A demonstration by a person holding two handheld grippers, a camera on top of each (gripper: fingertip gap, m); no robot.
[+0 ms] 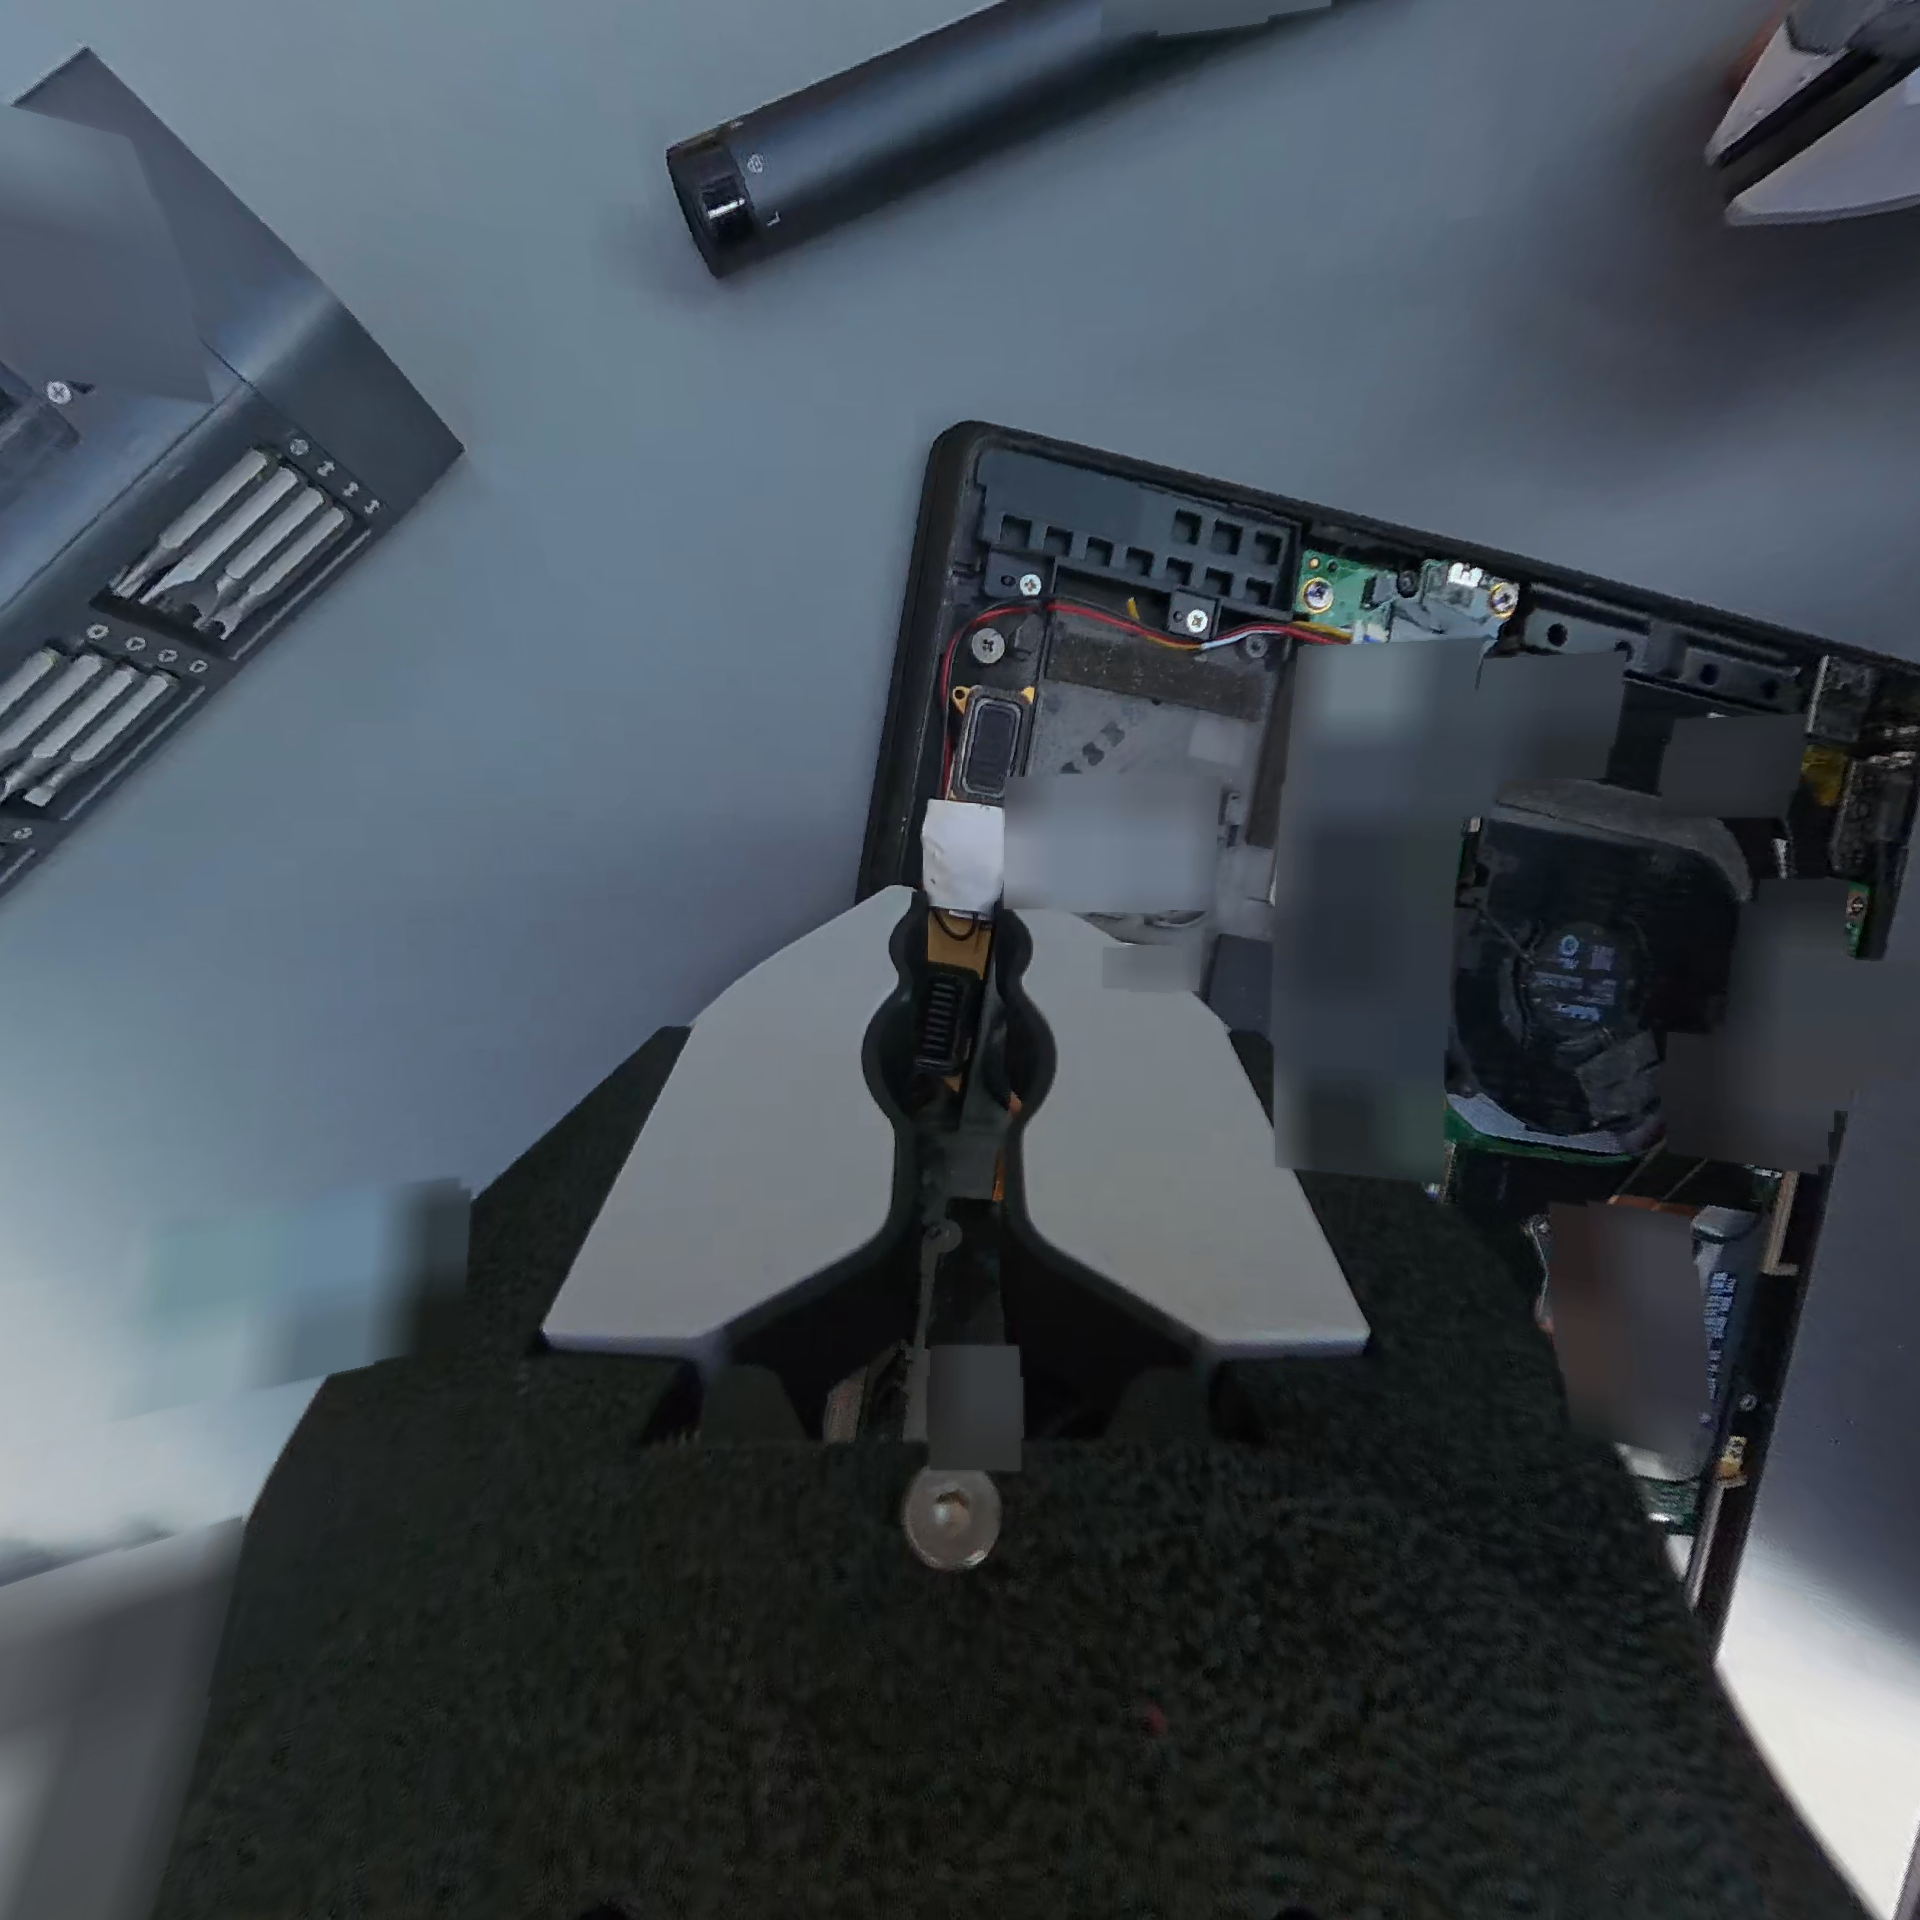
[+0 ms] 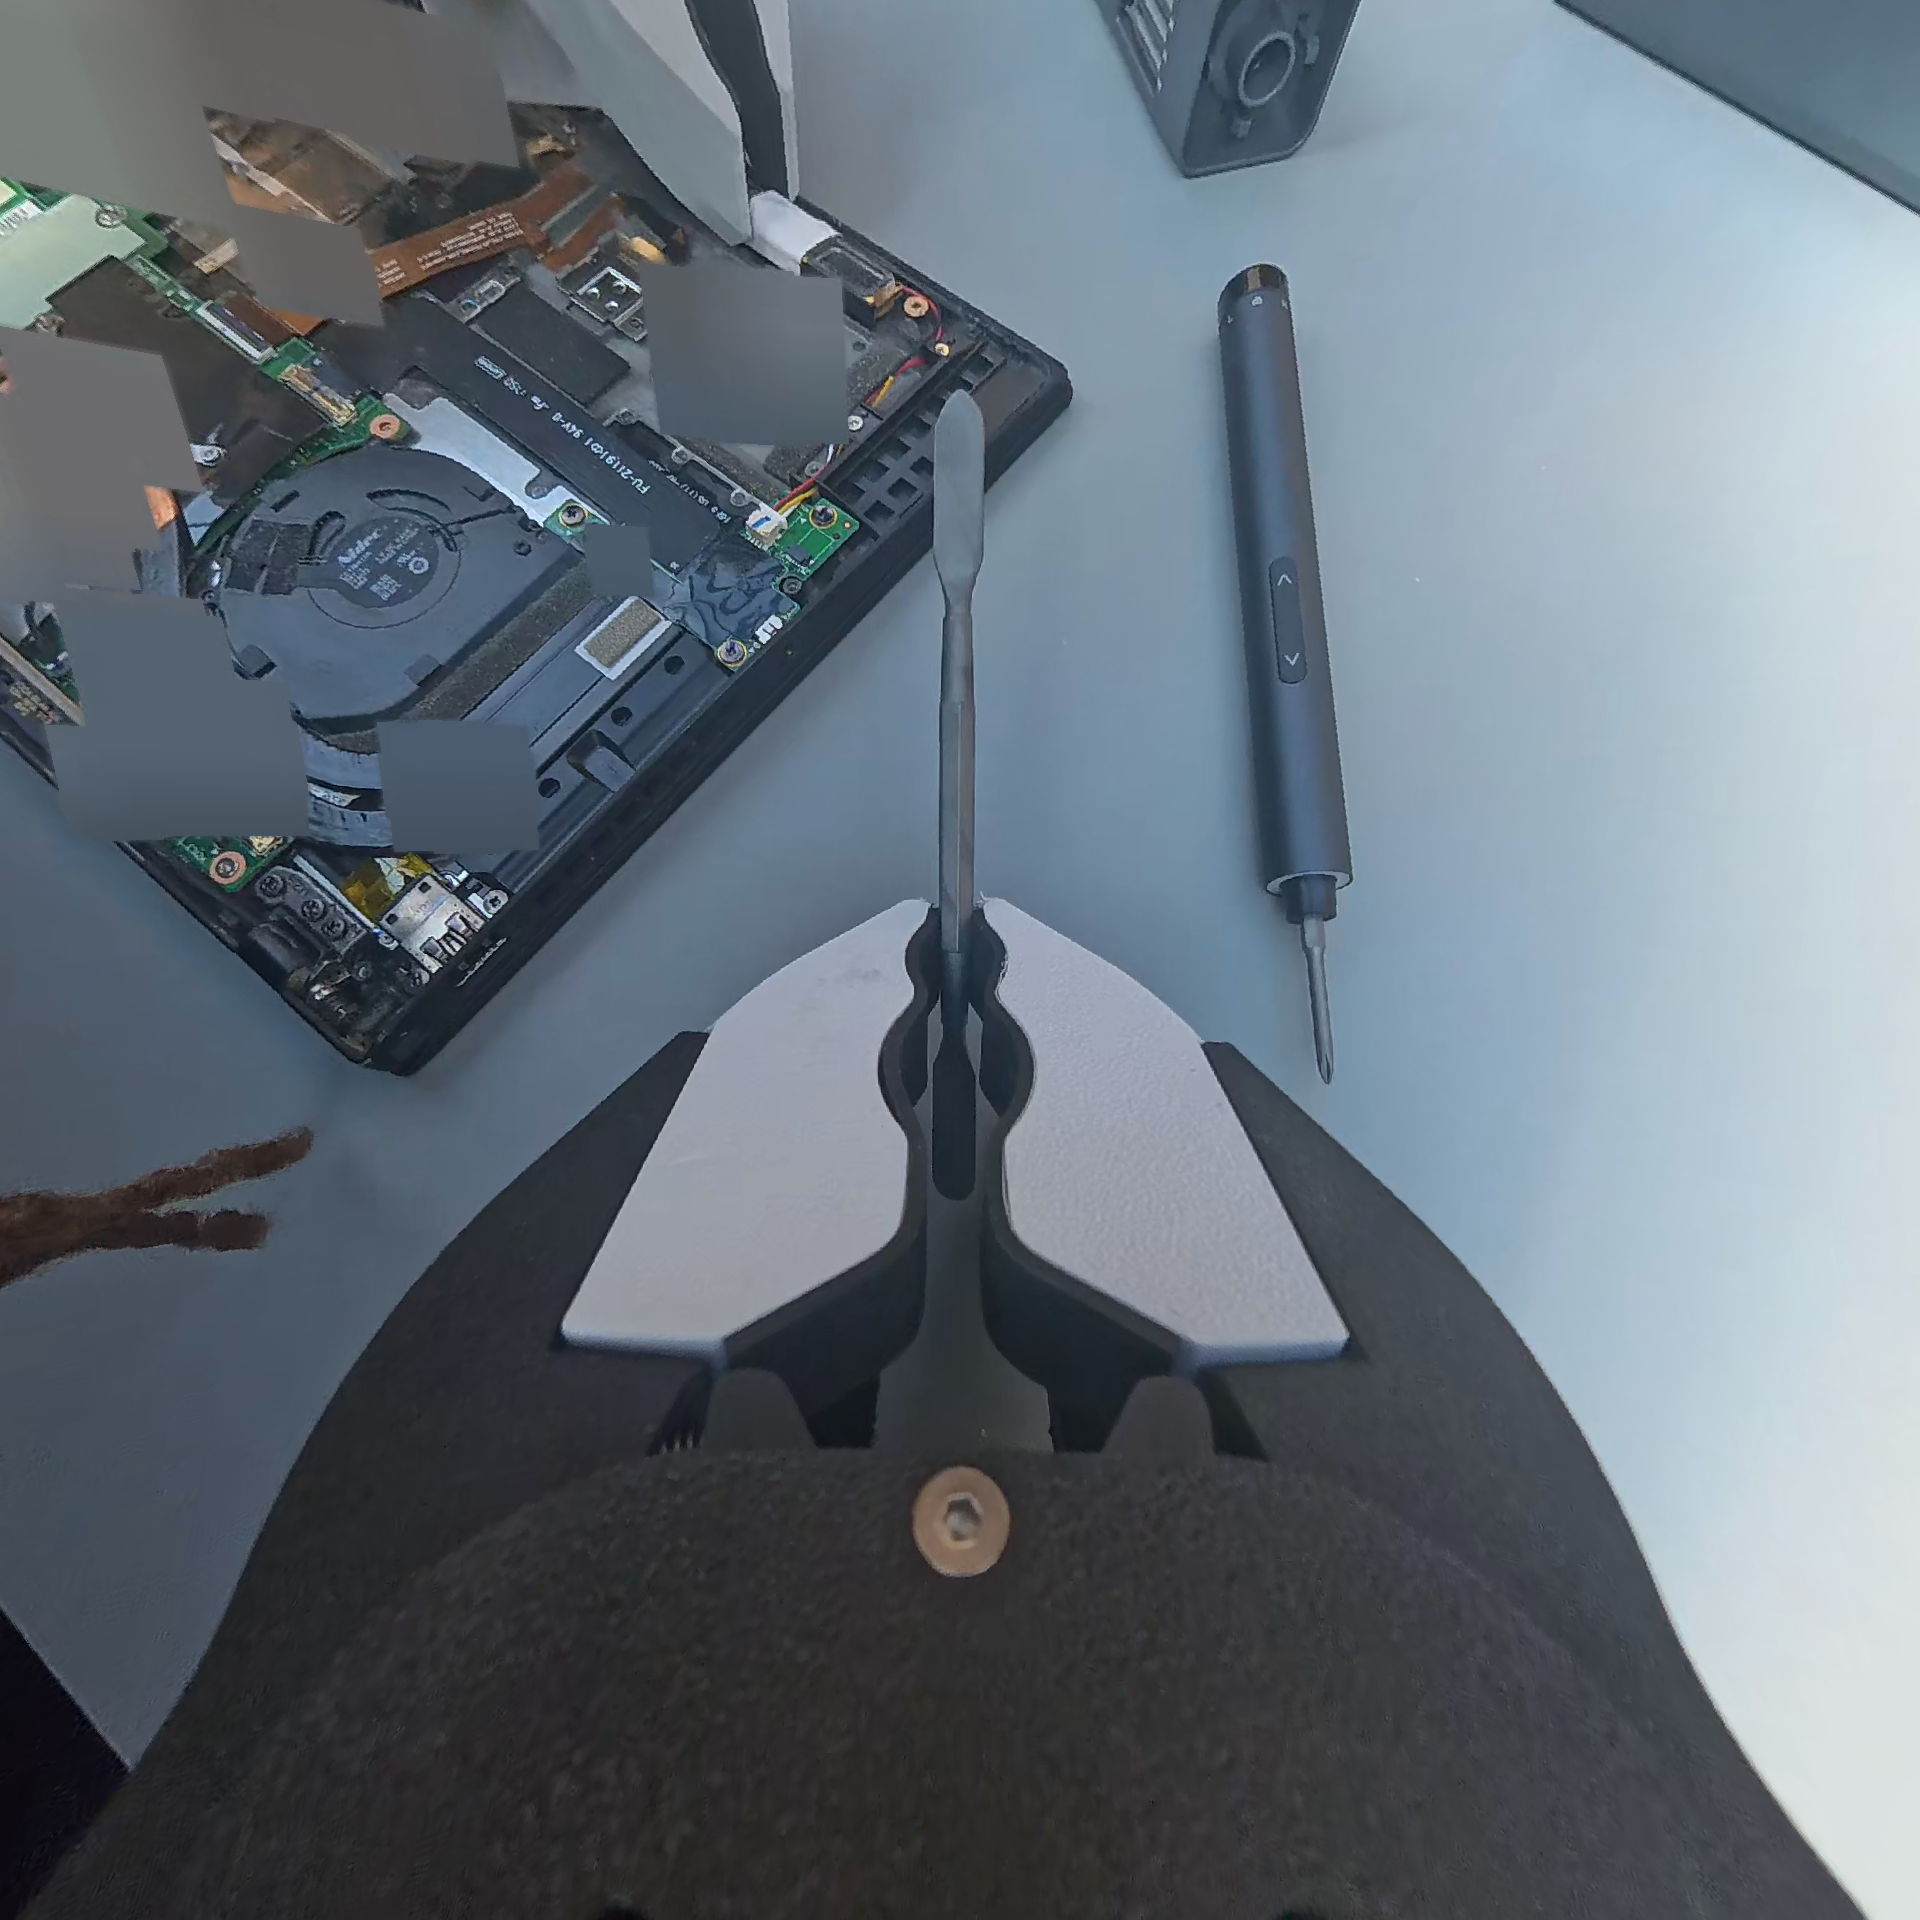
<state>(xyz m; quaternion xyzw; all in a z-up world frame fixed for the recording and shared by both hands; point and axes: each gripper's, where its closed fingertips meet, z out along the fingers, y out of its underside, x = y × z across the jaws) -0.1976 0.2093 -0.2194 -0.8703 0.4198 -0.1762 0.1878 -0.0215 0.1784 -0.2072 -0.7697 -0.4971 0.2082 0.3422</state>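
left tool [image 1: 961,914]: pinching white tab [image 1: 964,854] in open laptop [image 1: 1122,665] | right tool [image 2: 958,914]: pinching spudger [image 2: 956,623] over table [image 2: 1558,1039] | screwdriver [image 2: 1285,592] lies beside

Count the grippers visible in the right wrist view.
2: the right gripper at bottom centre, clamping a metal pry tool; the left gripper at the top, over the open laptop.

Pale grey-blue tabletop [image 2: 1558,727] carries a black-framed opened laptop [image 2: 977,416] with green circuit boards and red wiring, a dark grey cylindrical electric screwdriver [image 2: 1283,582], and a matt grey metal spudger [image 2: 956,623].
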